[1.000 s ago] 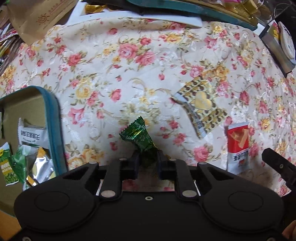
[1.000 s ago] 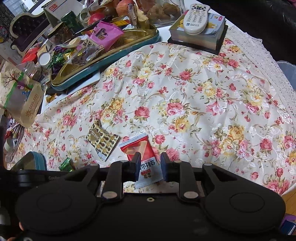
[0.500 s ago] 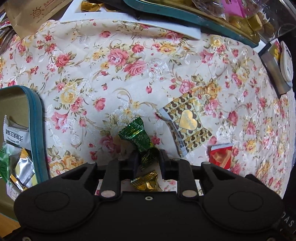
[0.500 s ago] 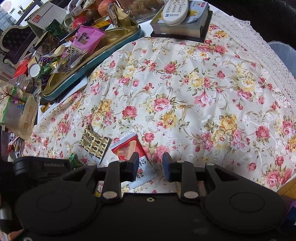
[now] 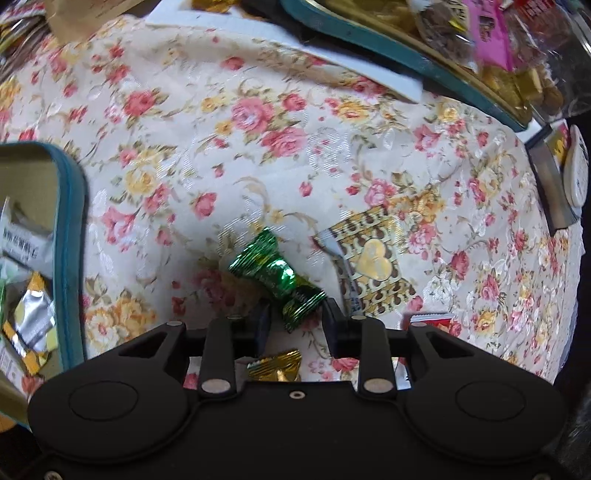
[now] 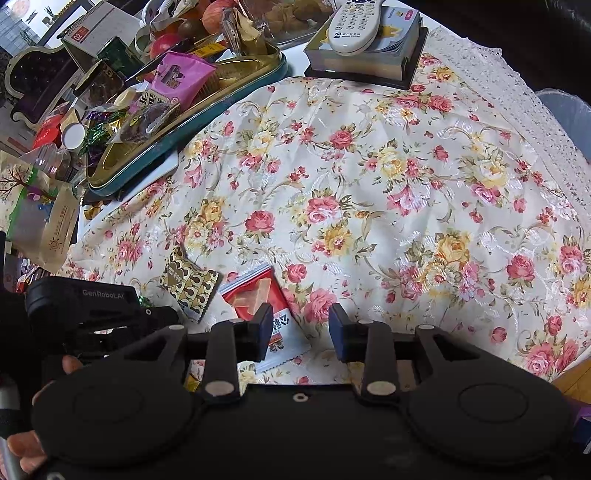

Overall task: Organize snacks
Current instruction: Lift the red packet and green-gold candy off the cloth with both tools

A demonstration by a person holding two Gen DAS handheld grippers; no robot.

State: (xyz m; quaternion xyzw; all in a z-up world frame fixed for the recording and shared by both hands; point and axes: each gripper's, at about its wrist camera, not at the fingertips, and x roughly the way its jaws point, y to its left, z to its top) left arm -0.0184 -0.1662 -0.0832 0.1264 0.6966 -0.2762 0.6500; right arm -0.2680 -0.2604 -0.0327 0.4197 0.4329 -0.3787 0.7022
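A green foil candy (image 5: 277, 277) lies on the floral cloth, its near end between the open jaws of my left gripper (image 5: 295, 325), not gripped. A gold candy (image 5: 275, 365) lies just under that gripper. A gold heart-print packet (image 5: 373, 264) lies to its right and also shows in the right wrist view (image 6: 188, 284). A red-and-white snack packet (image 6: 267, 314) lies under my open right gripper (image 6: 300, 328), by its left finger (image 6: 263, 330). The left gripper body (image 6: 99, 306) shows at the left of the right wrist view.
A teal-rimmed tin (image 5: 68, 258) with several wrapped snacks sits at the left. A long teal tray (image 6: 192, 140) full of snacks stands at the back, with a remote (image 6: 354, 26) on a book (image 6: 376, 55) to its right. A paper bag (image 6: 44, 221) lies at the far left.
My left gripper has opened and let go of the green candy, which now lies on the cloth. My right gripper has opened wider over the red packet.
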